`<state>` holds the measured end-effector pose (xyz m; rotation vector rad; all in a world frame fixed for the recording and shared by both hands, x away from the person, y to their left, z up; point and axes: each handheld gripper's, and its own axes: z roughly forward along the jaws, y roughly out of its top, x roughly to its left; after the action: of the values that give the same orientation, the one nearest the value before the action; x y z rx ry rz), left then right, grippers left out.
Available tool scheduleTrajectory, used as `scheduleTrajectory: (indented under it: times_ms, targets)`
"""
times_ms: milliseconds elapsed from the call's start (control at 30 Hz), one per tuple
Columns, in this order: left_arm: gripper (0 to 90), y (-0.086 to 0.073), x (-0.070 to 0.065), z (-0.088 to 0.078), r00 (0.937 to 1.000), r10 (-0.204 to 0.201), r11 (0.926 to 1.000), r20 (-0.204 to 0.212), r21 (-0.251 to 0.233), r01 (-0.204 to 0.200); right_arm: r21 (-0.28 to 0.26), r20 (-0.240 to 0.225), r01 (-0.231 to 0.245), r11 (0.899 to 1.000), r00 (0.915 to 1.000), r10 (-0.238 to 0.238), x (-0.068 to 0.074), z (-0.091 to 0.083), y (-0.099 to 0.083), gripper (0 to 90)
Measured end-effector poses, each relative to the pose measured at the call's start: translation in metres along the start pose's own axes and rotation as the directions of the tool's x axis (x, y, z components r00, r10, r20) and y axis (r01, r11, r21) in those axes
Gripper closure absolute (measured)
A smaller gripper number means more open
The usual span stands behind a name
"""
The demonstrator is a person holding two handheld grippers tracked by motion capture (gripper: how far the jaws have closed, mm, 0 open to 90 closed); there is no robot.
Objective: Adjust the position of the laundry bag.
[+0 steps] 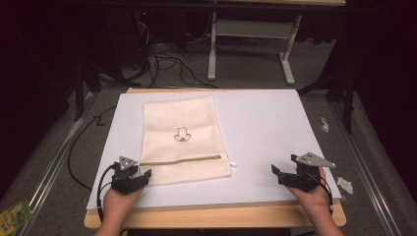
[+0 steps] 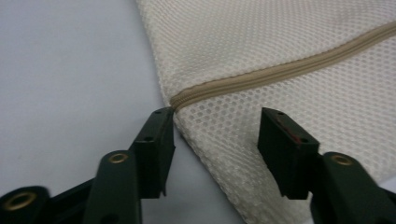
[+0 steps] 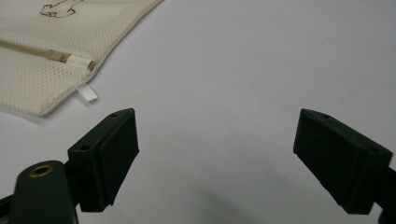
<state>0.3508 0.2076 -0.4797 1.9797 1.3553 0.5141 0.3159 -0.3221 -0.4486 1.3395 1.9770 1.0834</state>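
Observation:
A cream mesh bag (image 1: 182, 137) with a small drawn figure lies flat on the white board (image 1: 265, 128), its tan zipper (image 1: 179, 160) running across near the front edge. My left gripper (image 1: 134, 170) sits at the bag's front left corner. In the left gripper view its jaws (image 2: 217, 135) stand apart astride the bag's edge (image 2: 280, 42), where the zipper (image 2: 289, 65) ends, and the pads do not press on the cloth. My right gripper (image 1: 286, 170) rests open over bare board at the right (image 3: 217, 149), with the bag's zipper pull (image 3: 74, 59) and white tag (image 3: 87, 92) well off to its left.
The board lies on a wooden table whose front edge (image 1: 216, 216) is near my hands. Cables (image 1: 167, 64) and a white table frame (image 1: 251, 29) are on the floor behind. Paper scraps (image 1: 345, 184) lie right of the table, a green packet (image 1: 12, 214) at the lower left.

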Motion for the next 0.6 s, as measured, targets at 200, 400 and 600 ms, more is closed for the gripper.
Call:
scheduleTrajectory:
  times_ms: [200,400,600]
  targets:
    - [78.5,0.001,-0.009,-0.002,0.9969,0.041,0.9988,0.068,0.023,-0.043,0.004,-0.011,0.0,1.0,0.9999,0.0,0.002,0.001,0.0,16.9]
    - [84.0,0.006,-0.049,-0.003,0.9666,0.203,0.9762,0.157,0.045,-0.212,0.003,-0.039,0.018,1.0,0.9991,-0.018,0.009,0.007,0.002,23.9]
    - [84.2,0.006,-0.066,-0.002,0.9477,0.244,0.9654,0.206,0.041,-0.258,0.042,-0.094,0.028,0.999,0.9953,-0.024,0.02,0.032,0.007,28.1]
